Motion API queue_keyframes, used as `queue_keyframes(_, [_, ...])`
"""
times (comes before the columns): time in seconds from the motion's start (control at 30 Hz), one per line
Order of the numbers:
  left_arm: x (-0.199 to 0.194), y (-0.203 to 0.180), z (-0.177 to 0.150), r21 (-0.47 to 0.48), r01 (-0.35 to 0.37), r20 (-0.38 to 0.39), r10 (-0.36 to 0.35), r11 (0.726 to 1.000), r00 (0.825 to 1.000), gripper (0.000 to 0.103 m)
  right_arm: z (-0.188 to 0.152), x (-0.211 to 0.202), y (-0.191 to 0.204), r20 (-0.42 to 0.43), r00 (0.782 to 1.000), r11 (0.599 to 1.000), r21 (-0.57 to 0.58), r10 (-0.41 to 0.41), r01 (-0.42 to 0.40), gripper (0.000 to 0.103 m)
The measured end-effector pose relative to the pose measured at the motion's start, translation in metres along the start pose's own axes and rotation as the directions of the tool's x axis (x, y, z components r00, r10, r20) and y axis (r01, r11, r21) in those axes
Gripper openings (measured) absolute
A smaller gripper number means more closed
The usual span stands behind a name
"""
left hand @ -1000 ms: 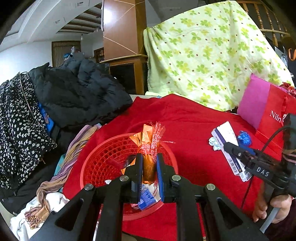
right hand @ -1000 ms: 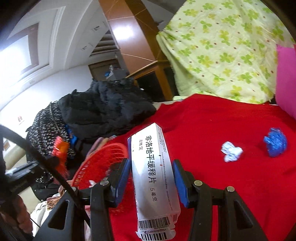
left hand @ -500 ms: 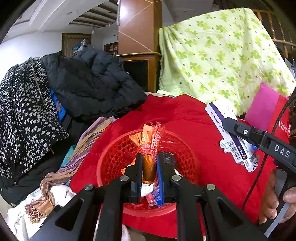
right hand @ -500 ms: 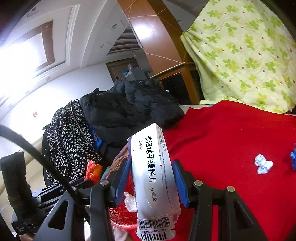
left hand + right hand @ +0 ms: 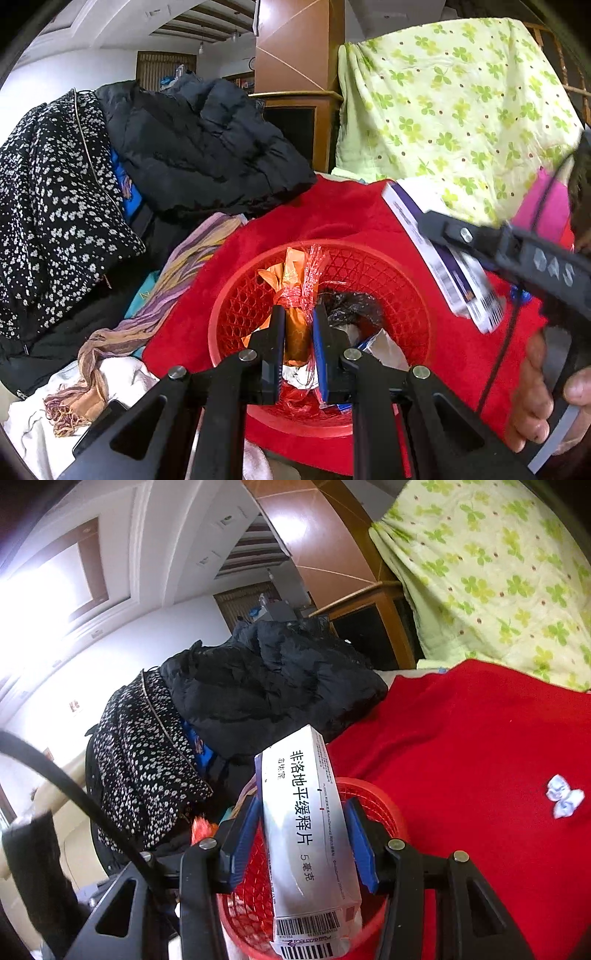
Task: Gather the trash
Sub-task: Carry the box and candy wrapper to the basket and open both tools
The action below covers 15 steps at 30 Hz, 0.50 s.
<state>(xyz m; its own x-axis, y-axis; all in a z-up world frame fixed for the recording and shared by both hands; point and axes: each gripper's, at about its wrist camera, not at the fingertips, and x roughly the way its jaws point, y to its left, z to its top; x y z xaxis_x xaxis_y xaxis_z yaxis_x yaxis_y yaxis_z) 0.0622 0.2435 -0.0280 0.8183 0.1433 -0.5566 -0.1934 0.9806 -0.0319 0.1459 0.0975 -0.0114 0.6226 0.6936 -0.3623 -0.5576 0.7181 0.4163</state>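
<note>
My left gripper (image 5: 298,332) is shut on an orange wrapper (image 5: 293,291) with a red mesh frill and holds it over the red mesh basket (image 5: 402,295), which holds several scraps of trash. My right gripper (image 5: 303,830) is shut on a white medicine box (image 5: 306,819) and holds it above the basket's rim (image 5: 384,801). The right gripper and box also show in the left wrist view (image 5: 443,258), above the basket's right side. A crumpled white paper (image 5: 563,801) lies on the red cloth (image 5: 480,746) to the right.
A black jacket (image 5: 207,147) and a black floral garment (image 5: 55,192) are heaped at the left. A striped scarf (image 5: 162,299) and white cloth (image 5: 122,380) lie beside the basket. A green clover cloth (image 5: 461,110) hangs behind. A pink and red bag (image 5: 543,210) stands at right.
Both grippers have moved left toward the basket. The right gripper with the box has come from over the cloth to above the basket. The left gripper still holds the wrapper, now nearer the basket.
</note>
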Motion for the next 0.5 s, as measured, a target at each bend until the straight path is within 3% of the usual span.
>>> queue_keyframes(0.17, [0.013,-0.003,-0.005,0.003,-0.003,-0.016,0.003,1.0,1.0,0.018,0.01,0.035,-0.016,-0.047,0.998,0.995,0.097,0.029,-0.024,0.056])
queue_keyframes(0.2, [0.015,-0.004,-0.006,0.006,-0.002,-0.021,0.002,1.0,1.0,0.022,0.011,0.041,-0.019,-0.06,0.998,0.993,0.117,0.034,-0.026,0.058])
queue_keyframes(0.3, [0.014,-0.005,-0.007,0.009,-0.02,-0.011,0.02,1.0,1.0,0.063,0.008,0.051,-0.032,-0.092,0.995,0.985,0.174,0.036,-0.02,0.062])
queue_keyframes(0.5, [0.005,-0.011,-0.006,0.037,-0.042,0.02,0.041,0.998,0.999,0.066,-0.002,0.028,-0.055,-0.083,0.997,0.986,0.167,0.0,0.013,0.062])
